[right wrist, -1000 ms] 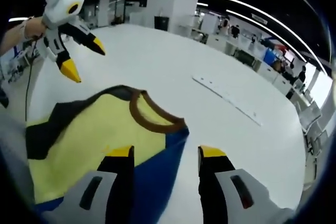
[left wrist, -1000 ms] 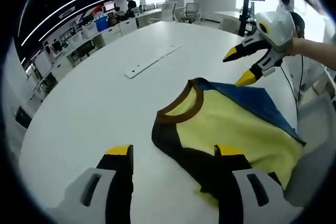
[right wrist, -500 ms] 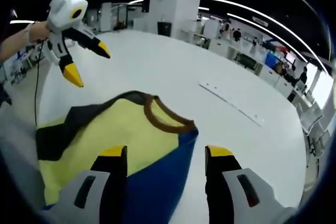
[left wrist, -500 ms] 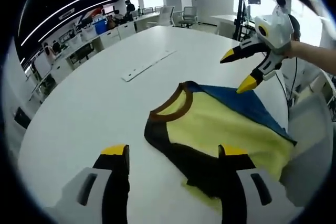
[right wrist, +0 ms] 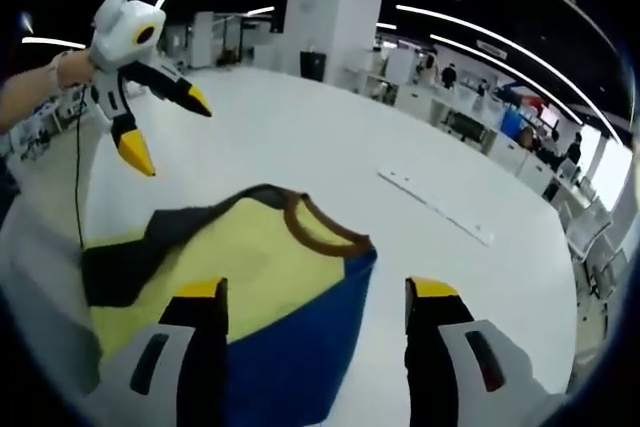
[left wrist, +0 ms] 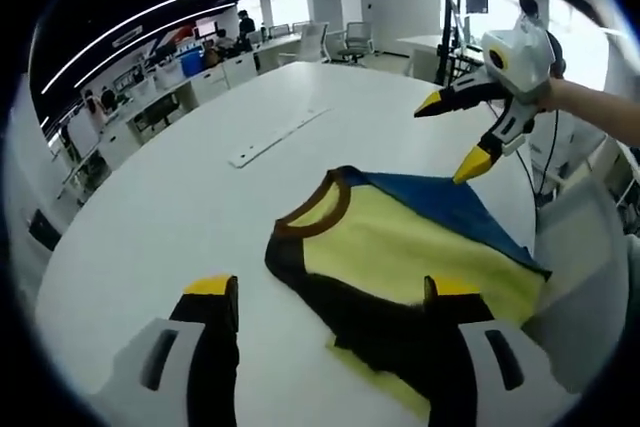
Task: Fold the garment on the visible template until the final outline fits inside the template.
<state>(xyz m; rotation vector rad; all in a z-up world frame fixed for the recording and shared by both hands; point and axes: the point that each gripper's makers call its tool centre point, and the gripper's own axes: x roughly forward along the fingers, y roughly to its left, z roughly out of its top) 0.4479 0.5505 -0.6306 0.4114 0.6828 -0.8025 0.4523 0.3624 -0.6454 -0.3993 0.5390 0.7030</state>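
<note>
Ahead of my left jaws a garment (left wrist: 400, 257) lies on the white desk (left wrist: 170, 207): yellow body, brown collar pointing away from me, black sleeve on the side nearest these jaws, blue sleeve on the far side. My left gripper (left wrist: 335, 292) is spread wide, holding nothing; its right jaw sits over the black sleeve edge, can't tell if it touches. My right gripper (left wrist: 458, 137) shows up to the right in this view, above the blue sleeve, jaws parted, empty, a hand (left wrist: 590, 107) behind it.

From the right gripper view, the garment (right wrist: 250, 267) is just ahead and partly between my jaws, blue part nearest, collar beyond the tips. Right gripper (right wrist: 320, 292) spread wide, nothing pinched. Left gripper (right wrist: 165, 132) is up to the left of these jaws, above the black sleeve, jaws parted, apart from the cloth.

Beyond the collar, well apart from the garment, a flat white strip (right wrist: 435, 205) lies on the desk. No template outline that I can make out. Office desks and chairs (left wrist: 300, 42) in the background.
</note>
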